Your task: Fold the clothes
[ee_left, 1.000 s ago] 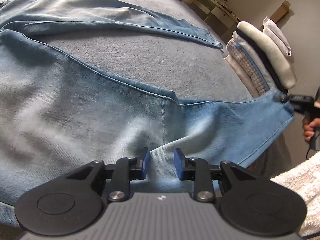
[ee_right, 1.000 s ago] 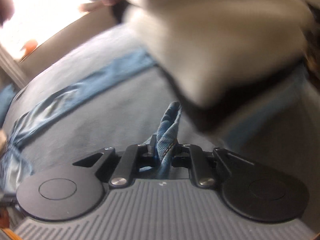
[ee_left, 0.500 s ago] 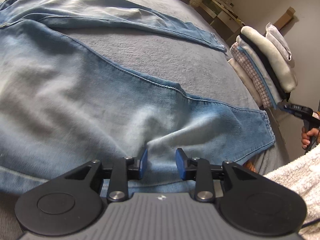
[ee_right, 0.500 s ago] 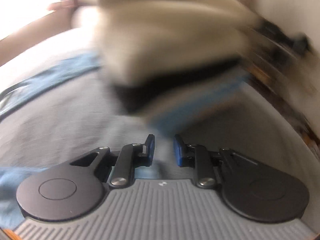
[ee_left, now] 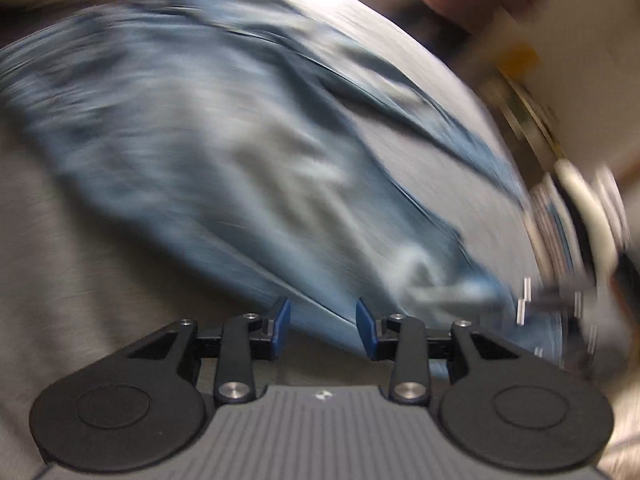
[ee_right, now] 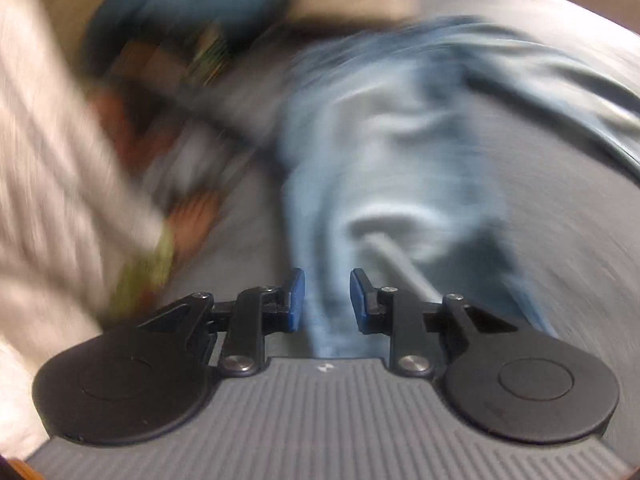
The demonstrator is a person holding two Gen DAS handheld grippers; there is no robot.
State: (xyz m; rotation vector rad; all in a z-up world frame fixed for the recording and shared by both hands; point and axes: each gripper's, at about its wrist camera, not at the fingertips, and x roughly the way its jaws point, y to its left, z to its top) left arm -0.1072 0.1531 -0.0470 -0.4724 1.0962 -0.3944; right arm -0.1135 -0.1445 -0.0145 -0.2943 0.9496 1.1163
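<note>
Jeans (ee_left: pixel 224 168) edge crosses opening left tongs (ee_left: pixel 323 328); grey bedcover (ee_left: pixel 80 280) alongside.

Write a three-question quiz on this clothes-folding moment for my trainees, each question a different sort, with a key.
1. True or false: the jeans lie on a grey bed cover.
2. What colour are the gripper pads?
3. Is either the left gripper or the right gripper clamped on cloth? A) left B) right C) neither

Key: 1 true; 2 blue; 3 C, both have jaws apart and opening, denim only behind the gaps.
</note>
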